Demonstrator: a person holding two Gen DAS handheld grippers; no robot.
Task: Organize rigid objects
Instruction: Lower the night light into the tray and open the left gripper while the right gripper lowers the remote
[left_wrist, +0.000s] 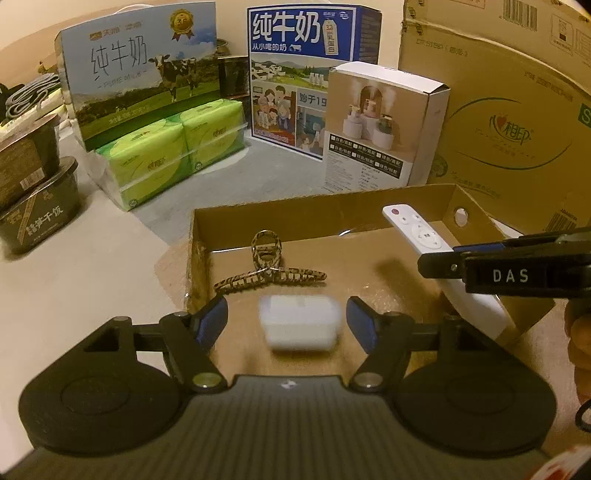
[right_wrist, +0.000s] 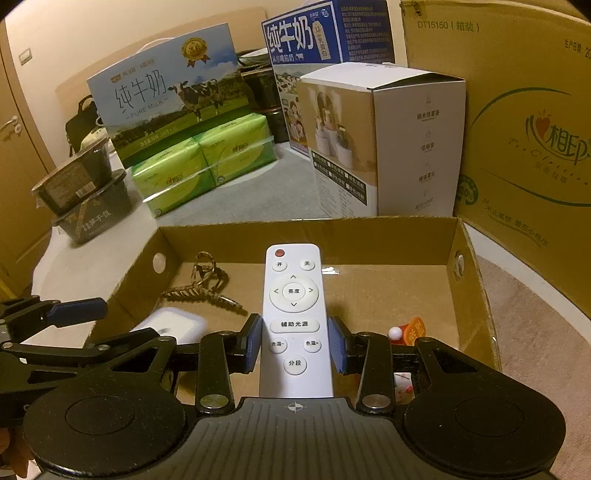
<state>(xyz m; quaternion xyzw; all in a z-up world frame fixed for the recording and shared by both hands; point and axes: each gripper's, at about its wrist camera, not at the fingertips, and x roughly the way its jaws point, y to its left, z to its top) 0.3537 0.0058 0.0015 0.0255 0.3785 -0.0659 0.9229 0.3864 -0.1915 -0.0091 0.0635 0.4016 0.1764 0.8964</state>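
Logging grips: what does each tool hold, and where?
Right tool clamps the white remote across its lower half. Left tool holds nothing; the white case sits loose between.

Your pale desk (left_wrist: 55, 295) carries an open cardboard tray (left_wrist: 332, 206) ahead of your left hand-held gripper (left_wrist: 287, 320), green tissue packs (left_wrist: 173, 155) beyond-left, milk cartons (left_wrist: 140, 74) behind.

Left tool (left_wrist: 287, 320) jaws apart, angled down, right tool (right_wrist: 295, 343) clamped shut
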